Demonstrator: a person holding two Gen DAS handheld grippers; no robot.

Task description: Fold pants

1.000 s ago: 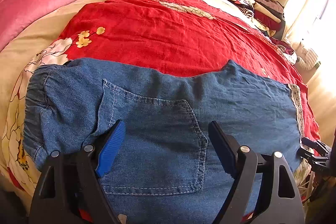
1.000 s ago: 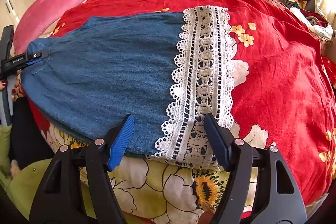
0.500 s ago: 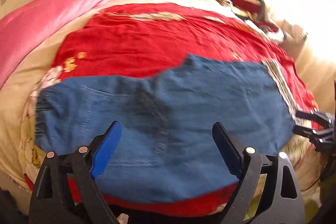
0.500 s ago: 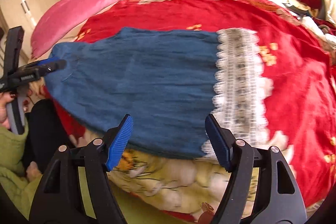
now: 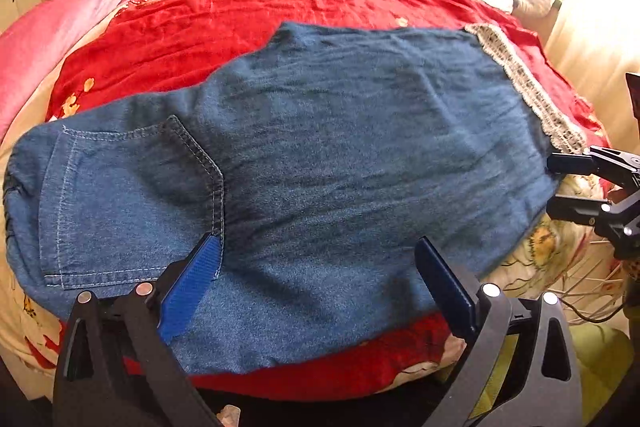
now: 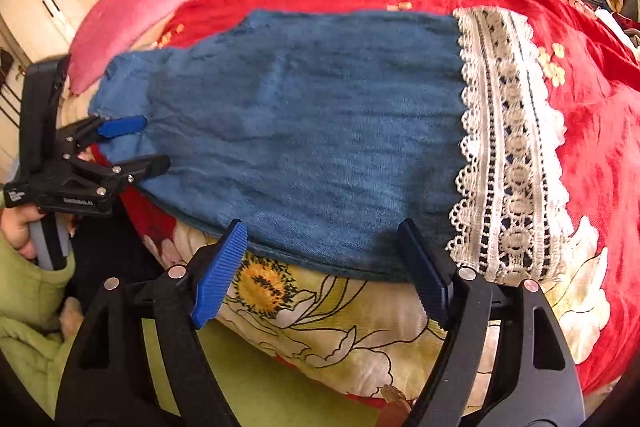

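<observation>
The left gripper hovers over the near edge of the denim pants, its jaws opening wide with the cloth lying beneath them, not pinched. The back pocket lies just left of its blue pad. Far to its right, the lace hem ends beside the right gripper. Ahead stretches the red bedspread, with a pink quilt off to the left.

My left gripper is opening wider than a second ago and sliding away from the back pocket toward the middle of the pants. My right gripper is also opening, drifting off the lace hem onto the denim edge.
</observation>
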